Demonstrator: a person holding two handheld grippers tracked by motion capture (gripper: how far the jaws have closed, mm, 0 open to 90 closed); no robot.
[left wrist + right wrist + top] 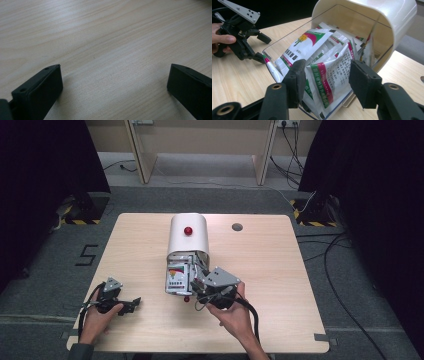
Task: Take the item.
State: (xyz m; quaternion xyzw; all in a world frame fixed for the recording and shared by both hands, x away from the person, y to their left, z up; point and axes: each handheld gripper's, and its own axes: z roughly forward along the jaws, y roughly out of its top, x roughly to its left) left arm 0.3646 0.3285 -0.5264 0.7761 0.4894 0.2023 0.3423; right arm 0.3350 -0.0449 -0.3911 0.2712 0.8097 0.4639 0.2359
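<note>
Packet (329, 75) sits between right hand-held gripper (325, 80) jaws.

A white box (188, 238) with a red knob (188, 230) lies on the wooden worktop (260, 285), and packets (178, 276) poke out of its open end. The right gripper (200, 286) is at the packets. The left gripper (131, 304) rests well apart, near the worktop's left edge.
</note>
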